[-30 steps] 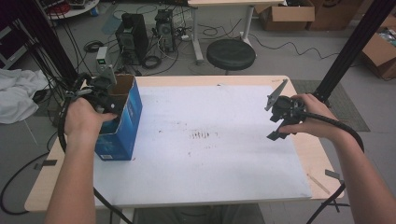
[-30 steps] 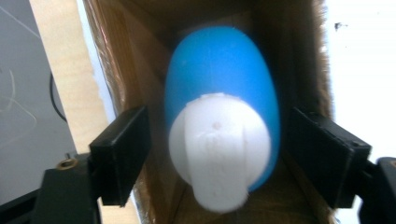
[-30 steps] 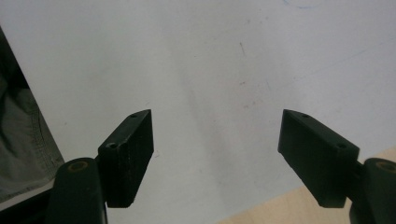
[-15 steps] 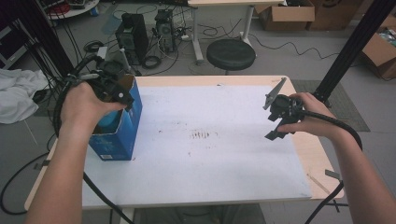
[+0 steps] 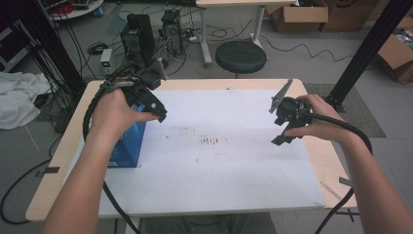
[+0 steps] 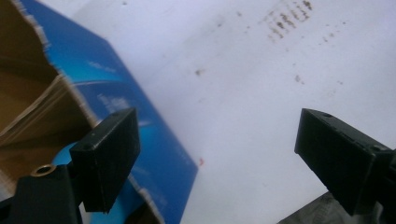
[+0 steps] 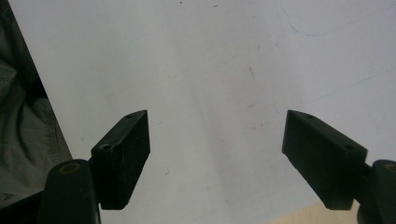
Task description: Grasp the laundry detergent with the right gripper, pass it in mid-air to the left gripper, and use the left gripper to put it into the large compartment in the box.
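A blue cardboard box with an open top stands at the table's left side. My left gripper hovers over the box's right upper edge, pointing down at the white sheet. In the left gripper view the box lies under the left jaw, and the left gripper stands open, its jaws just having been opening with nothing between them. My right gripper hangs over the sheet's right side. In the right gripper view the right gripper is open, its jaws also just having widened over bare paper.
A white sheet with dark stains covers most of the wooden table. Beyond the far edge are a black stool and computer cases. A black frame post rises at the right.
My left hand has lifted off the box's top and swung right, towards the white sheet, with its jaws wider apart. The right hand has stayed almost where it was.
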`<state>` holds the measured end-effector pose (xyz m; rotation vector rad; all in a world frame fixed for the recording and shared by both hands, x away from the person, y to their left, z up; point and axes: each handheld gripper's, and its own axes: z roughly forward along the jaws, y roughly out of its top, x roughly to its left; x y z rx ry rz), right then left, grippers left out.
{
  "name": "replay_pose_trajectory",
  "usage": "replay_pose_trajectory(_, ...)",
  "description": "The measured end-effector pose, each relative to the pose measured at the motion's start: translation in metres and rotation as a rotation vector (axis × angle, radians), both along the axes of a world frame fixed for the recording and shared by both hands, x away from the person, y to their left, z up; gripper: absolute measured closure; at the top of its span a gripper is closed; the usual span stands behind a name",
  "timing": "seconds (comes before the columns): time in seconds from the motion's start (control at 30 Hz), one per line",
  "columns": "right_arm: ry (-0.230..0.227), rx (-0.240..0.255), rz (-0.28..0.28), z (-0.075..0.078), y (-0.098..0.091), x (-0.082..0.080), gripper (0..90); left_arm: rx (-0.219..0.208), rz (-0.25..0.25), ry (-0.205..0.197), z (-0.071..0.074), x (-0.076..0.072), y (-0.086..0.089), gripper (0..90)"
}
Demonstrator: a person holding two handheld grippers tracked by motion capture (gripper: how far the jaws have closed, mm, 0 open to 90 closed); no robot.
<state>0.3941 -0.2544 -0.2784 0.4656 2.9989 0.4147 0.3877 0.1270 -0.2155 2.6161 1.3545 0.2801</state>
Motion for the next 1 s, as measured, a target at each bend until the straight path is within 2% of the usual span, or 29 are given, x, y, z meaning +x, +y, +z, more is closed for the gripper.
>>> replay_pose_trajectory(0.03, 0.003, -0.002, 0.0, -0.001, 0.002, 0.001, 23.7, 0.001, -0.017, 0.012, -0.007, 0.003, -0.007, 14.8)
replay_pose_trajectory(0.27, 0.004, -0.004, 0.0, 0.0, 0.005, 0.001, 23.5, 0.005, -0.036, 0.022, -0.026, 0.012, -0.022, 15.4)
replay_pose_trajectory(0.4, 0.002, -0.005, 0.007, 0.002, 0.005, 0.001, 23.3, 0.006, -0.063, 0.044, -0.04, 0.019, -0.034, 15.3)
replay_pose_trajectory(0.43, -0.001, -0.003, 0.007, 0.003, 0.005, 0.0, 23.2, 0.003, -0.063, 0.056, -0.048, 0.022, -0.038, 15.2)
replay_pose_trajectory(0.53, 0.0, -0.003, 0.006, 0.004, 0.004, 0.0, 22.7, 0.02, -0.066, 0.06, -0.056, 0.025, -0.041, 15.2)
replay_pose_trajectory(0.63, -0.002, 0.0, 0.005, 0.004, 0.004, 0.0, 22.0, 0.01, -0.06, 0.076, -0.071, 0.03, -0.044, 14.9)
replay_pose_trajectory(0.8, -0.002, 0.002, 0.006, 0.005, 0.002, 0.0, 21.8, 0.008, -0.057, 0.09, -0.083, 0.033, -0.045, 14.9)
replay_pose_trajectory(0.93, -0.002, 0.002, 0.0, 0.006, 0.0, -0.001, 21.9, 0.012, -0.041, 0.116, -0.096, 0.037, -0.044, 14.9)
replay_pose_trajectory(1.0, -0.006, 0.005, 0.0, 0.007, 0.0, -0.002, 21.9, -0.002, -0.033, 0.117, -0.099, 0.038, -0.042, 14.8)
